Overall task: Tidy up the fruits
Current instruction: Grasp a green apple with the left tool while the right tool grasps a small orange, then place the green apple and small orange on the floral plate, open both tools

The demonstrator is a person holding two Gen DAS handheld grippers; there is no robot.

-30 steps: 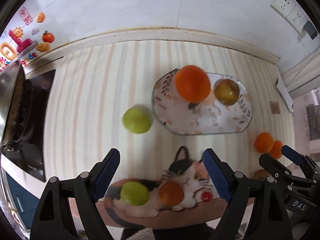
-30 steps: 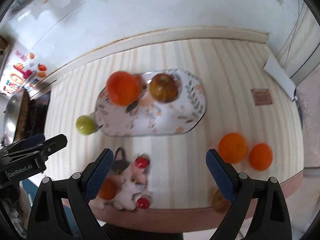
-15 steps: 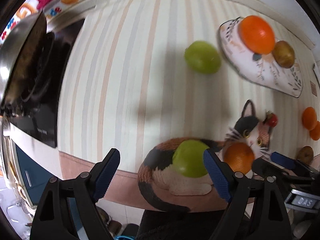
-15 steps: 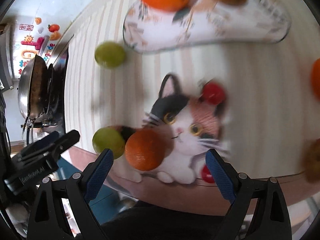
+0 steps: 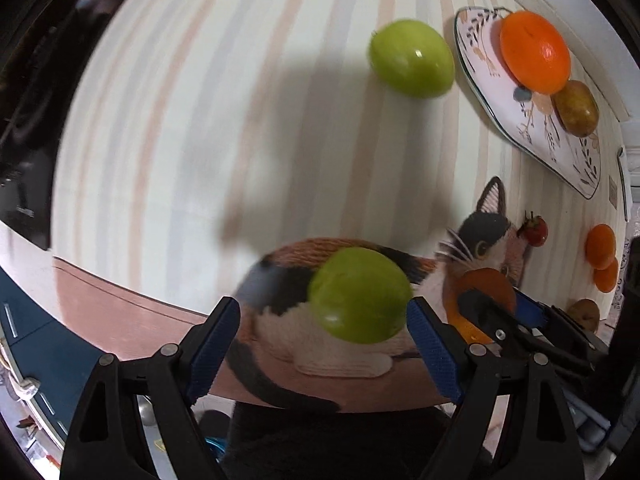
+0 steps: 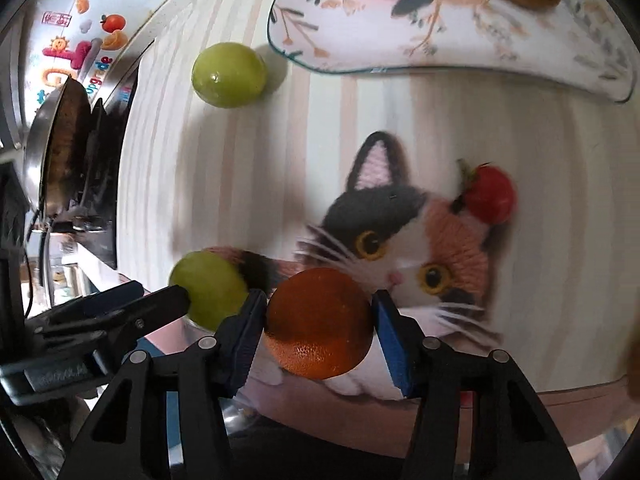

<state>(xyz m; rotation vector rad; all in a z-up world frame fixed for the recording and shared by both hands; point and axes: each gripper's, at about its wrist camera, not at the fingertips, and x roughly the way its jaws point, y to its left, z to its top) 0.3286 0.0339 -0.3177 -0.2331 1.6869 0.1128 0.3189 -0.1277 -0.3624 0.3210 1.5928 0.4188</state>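
The right gripper has just been closing its blue jaws, and now an orange sits between them. Both pads touch its sides, so it is gripping the orange. This orange rests on a cat mat that lies at the front edge of the worktop.

The left gripper has its jaws wide apart. A green fruit is between them, on the cat's back part of the mat. The fruit looks right up against the right pad, but the left pad stands clear of it, so it is not gripped.

A second green fruit sits farther back on the striped worktop, just beside a flowery plate. On that plate lie a big orange and a brown fruit, touching each other.

A small red fruit with a green stalk sits by the cat's ear on the mat.

Toward the right end of the worktop, in the left wrist view, two more oranges lie close together, and another brown fruit is near the front edge there.

At the left end of the worktop there is a pan on a black stove. Bright stickers are on the wall behind it.
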